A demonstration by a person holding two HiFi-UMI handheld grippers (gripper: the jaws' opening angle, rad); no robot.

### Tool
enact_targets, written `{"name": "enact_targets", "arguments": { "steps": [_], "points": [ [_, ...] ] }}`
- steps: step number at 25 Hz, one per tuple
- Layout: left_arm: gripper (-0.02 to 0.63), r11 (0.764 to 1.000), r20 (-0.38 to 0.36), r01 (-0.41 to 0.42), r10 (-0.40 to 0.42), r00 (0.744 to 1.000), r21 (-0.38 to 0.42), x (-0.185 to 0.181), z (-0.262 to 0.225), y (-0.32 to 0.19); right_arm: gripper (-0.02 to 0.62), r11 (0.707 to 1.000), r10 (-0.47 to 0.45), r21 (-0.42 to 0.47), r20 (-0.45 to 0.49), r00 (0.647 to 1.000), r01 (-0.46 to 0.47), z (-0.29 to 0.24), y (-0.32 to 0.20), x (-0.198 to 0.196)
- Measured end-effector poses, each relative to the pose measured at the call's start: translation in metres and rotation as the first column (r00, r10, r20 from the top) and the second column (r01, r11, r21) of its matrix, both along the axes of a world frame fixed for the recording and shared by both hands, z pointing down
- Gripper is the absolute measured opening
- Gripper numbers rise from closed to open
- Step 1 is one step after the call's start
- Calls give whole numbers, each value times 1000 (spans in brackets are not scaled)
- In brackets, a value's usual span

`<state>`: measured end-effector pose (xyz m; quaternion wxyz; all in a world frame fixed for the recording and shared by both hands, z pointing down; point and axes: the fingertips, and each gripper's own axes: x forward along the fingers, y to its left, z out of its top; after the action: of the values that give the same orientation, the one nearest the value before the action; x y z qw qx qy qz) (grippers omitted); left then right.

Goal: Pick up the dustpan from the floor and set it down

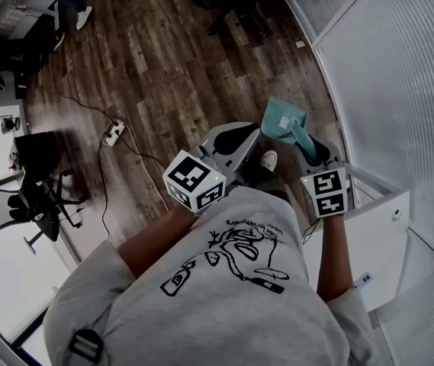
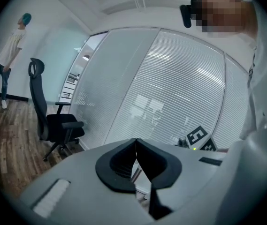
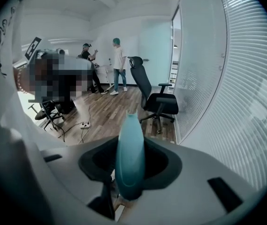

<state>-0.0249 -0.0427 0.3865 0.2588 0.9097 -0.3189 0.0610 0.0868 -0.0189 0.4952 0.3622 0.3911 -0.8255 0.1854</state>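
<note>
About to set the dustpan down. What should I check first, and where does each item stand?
1. Right gripper shut on the dustpan handle: ok.
2. Left gripper jaws together, nothing between them: ok.
3. Power strip and its cable lie well to the left of the dustpan: ok.
4. Floor right under the dustpan free of clutter: cannot tell, the pan and the grippers cover it.
5. Room between the dustpan and the glass partition: cannot tell, they look close.
</note>
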Motion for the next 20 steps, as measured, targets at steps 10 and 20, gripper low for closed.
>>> {"name": "enact_targets", "arguments": {
  "steps": [10, 20],
  "points": [
    [3, 1000, 12, -5, 6, 1000, -29, 1, 16, 3, 117, 997, 8, -80, -26, 1000, -10, 54, 2, 6],
    [3, 999, 17, -7, 7, 1000, -33, -1, 18, 4, 117, 991, 8, -133, -62, 998, -16, 108, 1, 10]
  ]
}}
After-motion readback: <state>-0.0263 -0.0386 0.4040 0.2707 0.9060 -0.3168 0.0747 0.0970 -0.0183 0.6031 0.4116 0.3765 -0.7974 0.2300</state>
